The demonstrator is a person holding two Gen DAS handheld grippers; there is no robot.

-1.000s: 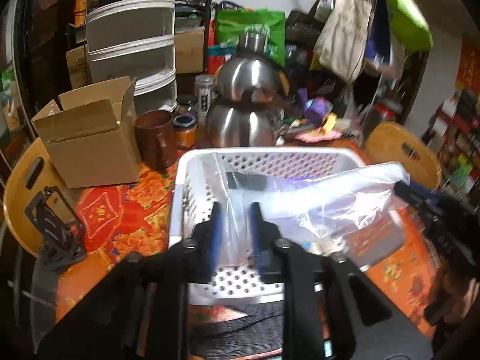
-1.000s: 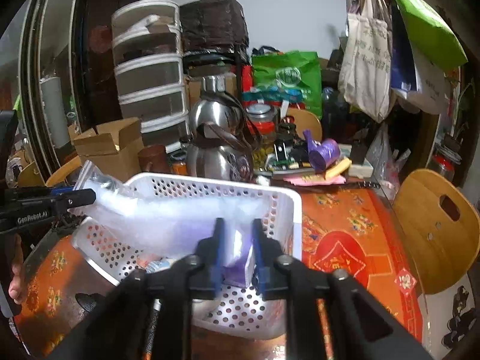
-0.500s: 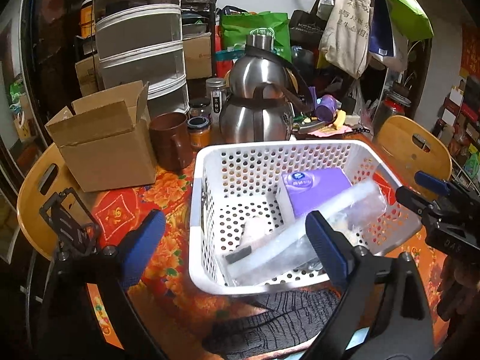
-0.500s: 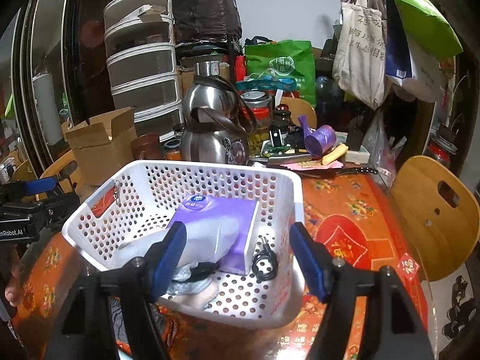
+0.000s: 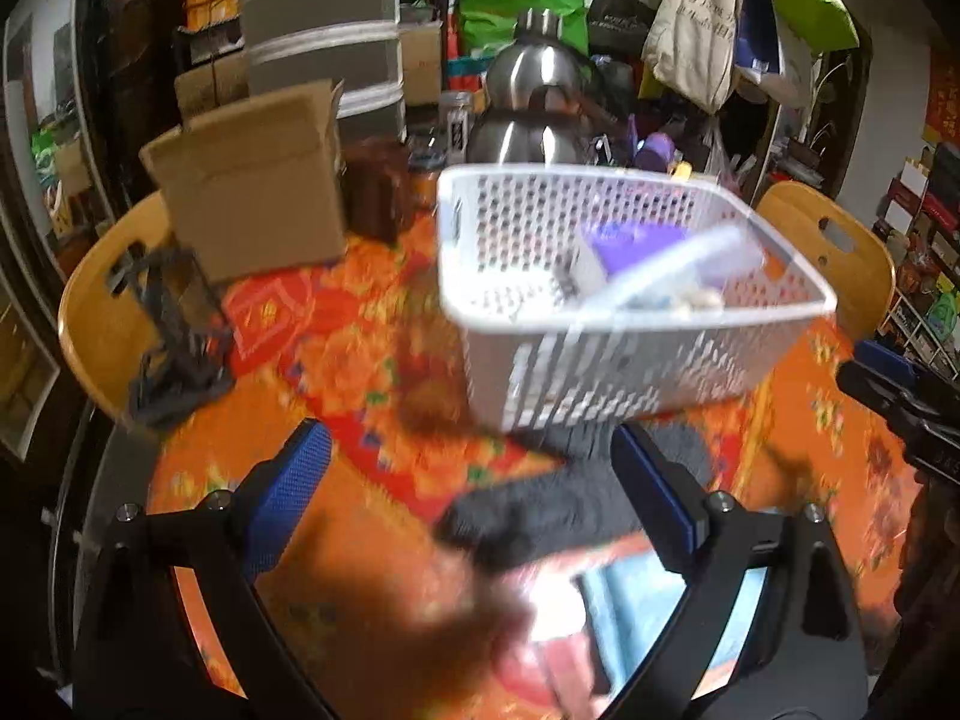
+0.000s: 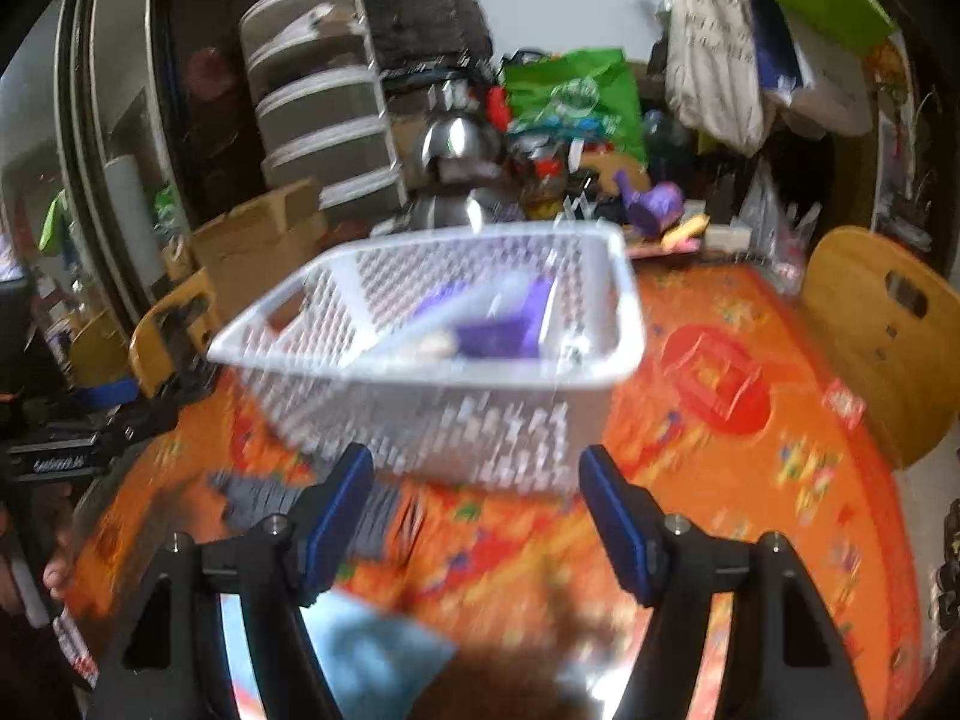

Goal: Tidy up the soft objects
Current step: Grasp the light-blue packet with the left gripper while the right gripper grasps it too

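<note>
The bench (image 5: pixel 372 324), under its orange patterned cloth, carries a white perforated basket (image 5: pixel 600 360). Both tools angle down toward the cloth on the near side of the basket, where half a second ago they were aimed into it. The left tool (image 5: pixel 474 492) stands with its jaws wide apart, nothing pressed between the blue pads; a dark knitted cloth (image 5: pixel 570 504) lies just in front of the basket, between the jaws but untouched. The right tool (image 6: pixel 477 510) is likewise parted and empty, over bare cloth in front of the basket. A second ago each was clamped on a clear plastic bag (image 5: pixel 672 267); it now lies inside the basket across a purple tissue pack (image 5: pixel 636 240). Both views are motion-blurred.
</note>
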